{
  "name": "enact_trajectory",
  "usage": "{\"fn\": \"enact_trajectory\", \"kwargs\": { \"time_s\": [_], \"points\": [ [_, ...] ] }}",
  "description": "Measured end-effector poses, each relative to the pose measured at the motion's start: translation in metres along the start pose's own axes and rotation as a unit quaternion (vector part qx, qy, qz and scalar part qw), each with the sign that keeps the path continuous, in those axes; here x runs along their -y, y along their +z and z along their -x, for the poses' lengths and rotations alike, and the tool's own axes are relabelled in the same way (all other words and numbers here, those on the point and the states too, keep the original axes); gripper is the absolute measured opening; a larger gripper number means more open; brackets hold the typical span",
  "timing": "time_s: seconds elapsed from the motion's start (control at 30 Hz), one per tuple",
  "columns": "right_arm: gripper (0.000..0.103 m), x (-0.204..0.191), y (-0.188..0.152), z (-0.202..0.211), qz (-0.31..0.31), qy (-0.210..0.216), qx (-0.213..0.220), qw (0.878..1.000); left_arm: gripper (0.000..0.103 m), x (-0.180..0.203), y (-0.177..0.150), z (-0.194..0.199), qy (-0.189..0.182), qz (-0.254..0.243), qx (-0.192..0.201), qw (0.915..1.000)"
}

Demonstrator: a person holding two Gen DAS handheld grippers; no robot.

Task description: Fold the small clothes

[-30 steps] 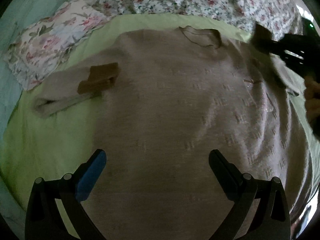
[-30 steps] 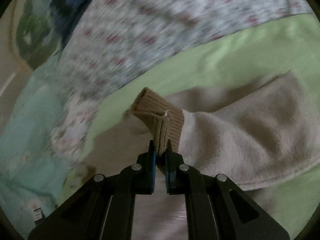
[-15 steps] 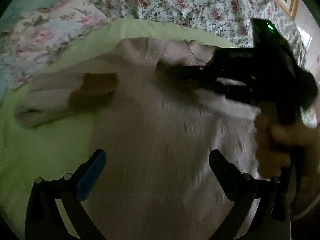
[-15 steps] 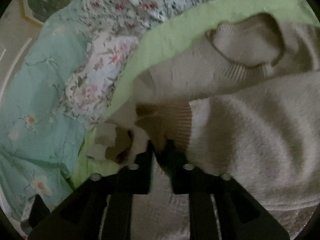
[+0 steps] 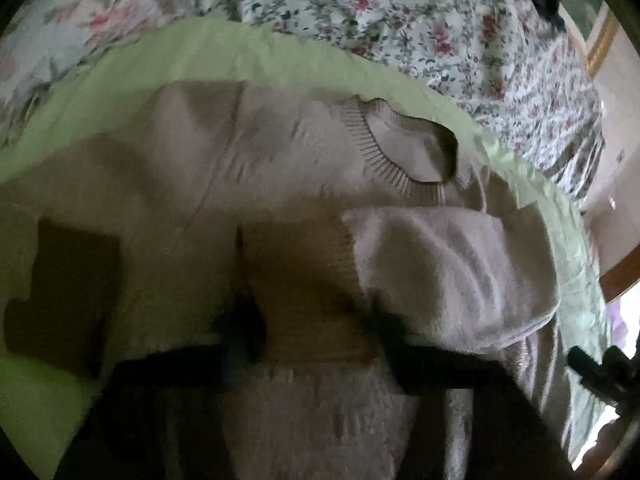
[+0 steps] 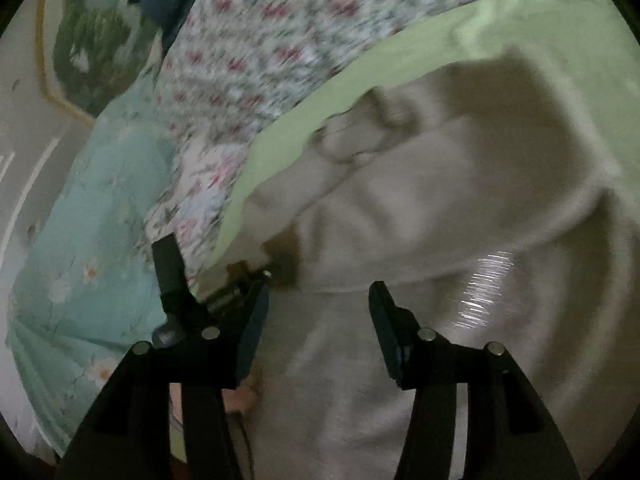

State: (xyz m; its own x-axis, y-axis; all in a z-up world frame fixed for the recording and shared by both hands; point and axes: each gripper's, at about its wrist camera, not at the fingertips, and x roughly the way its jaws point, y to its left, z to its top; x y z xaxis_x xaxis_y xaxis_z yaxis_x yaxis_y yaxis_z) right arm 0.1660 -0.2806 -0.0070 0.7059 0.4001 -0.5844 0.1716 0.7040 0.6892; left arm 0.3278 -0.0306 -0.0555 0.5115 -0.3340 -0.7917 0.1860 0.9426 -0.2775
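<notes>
Beige sweater [image 5: 224, 184] lies flat on green sheet [image 5: 208, 52], neckline at far right. Right sleeve folded across chest, brown ribbed cuff [image 5: 308, 280] near centre. Left gripper [image 5: 310, 328]: jaws just closing, pads either side of cuff, grip blurred, cannot confirm. Right gripper [image 6: 316, 312]: jaws just opening, nothing between them

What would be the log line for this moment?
step: fold sleeve | left gripper: jaws just closing around sleeve cuff, grip unclear | right gripper: jaws just opening, empty | sweater: on green sheet
</notes>
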Motion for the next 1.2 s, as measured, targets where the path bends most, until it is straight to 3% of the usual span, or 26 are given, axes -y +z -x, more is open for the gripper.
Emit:
{"fn": "enact_trajectory", "kwargs": {
  "time_s": [0.03,0.2,0.27,0.33,0.53,0.7,0.73,0.77,0.8,0.9,0.97,1.07,1.13,1.2],
  "points": [
    [0.054,0.009,-0.001,0.012,-0.008,-0.014,0.011,1.0,0.008,0.002,0.001,0.001,-0.005,-0.002,-0.001,1.0],
    [0.054,0.044,0.013,0.058,-0.018,-0.072,0.056,0.996,0.008,-0.012,0.005,0.038,0.021,0.003,0.058,0.9981],
    [0.054,0.057,0.023,0.07,-0.016,-0.099,0.071,0.992,0.008,-0.027,0.004,0.034,0.04,0.016,0.048,0.9979],
    [0.054,0.07,0.037,0.071,-0.018,-0.124,0.08,0.989,0.008,-0.039,0.003,0.028,0.034,0.036,0.038,0.998],
    [0.057,0.096,0.087,0.033,-0.002,-0.182,0.05,0.982,0.008,-0.04,0.001,0.031,0.03,0.054,0.055,0.9966],
    [0.063,0.114,0.109,-0.016,0.001,-0.191,-0.001,0.982,0.008,-0.052,-0.013,0.035,0.022,0.069,0.051,0.9961],
    [0.062,0.118,0.11,-0.024,-0.004,-0.183,-0.01,0.983,0.008,-0.05,-0.016,0.035,0.026,0.062,0.047,0.9966],
    [0.054,0.122,0.11,-0.031,-0.008,-0.167,-0.017,0.986,0.008,-0.047,-0.016,0.036,0.03,0.054,0.046,0.997],
    [0.01,0.123,0.11,-0.033,-0.003,-0.168,-0.019,0.986,0.008,-0.044,-0.016,0.037,0.03,0.048,0.046,0.9973],
    [0.011,0.115,0.113,-0.014,0.014,-0.177,0.019,0.984,0.008,-0.034,-0.013,0.04,0.012,0.031,0.052,0.9981],
    [0.011,0.11,0.112,0.0,0.028,-0.197,0.044,0.979,0.008,-0.025,-0.012,0.033,0.022,0.015,0.049,0.9984],
    [0.015,0.116,0.11,-0.011,0.034,-0.23,0.014,0.972,0.008,-0.022,-0.014,0.019,0.045,0.007,0.033,0.9984],
    [0.023,0.116,0.108,-0.011,0.033,-0.276,0.014,0.961,0.008,-0.023,-0.015,0.02,0.042,0.006,0.035,0.9985],
    [0.023,0.099,0.103,0.002,0.051,-0.3,0.052,0.951,0.008,-0.024,-0.016,0.023,0.037,0.004,0.04,0.9985]
  ]
}}
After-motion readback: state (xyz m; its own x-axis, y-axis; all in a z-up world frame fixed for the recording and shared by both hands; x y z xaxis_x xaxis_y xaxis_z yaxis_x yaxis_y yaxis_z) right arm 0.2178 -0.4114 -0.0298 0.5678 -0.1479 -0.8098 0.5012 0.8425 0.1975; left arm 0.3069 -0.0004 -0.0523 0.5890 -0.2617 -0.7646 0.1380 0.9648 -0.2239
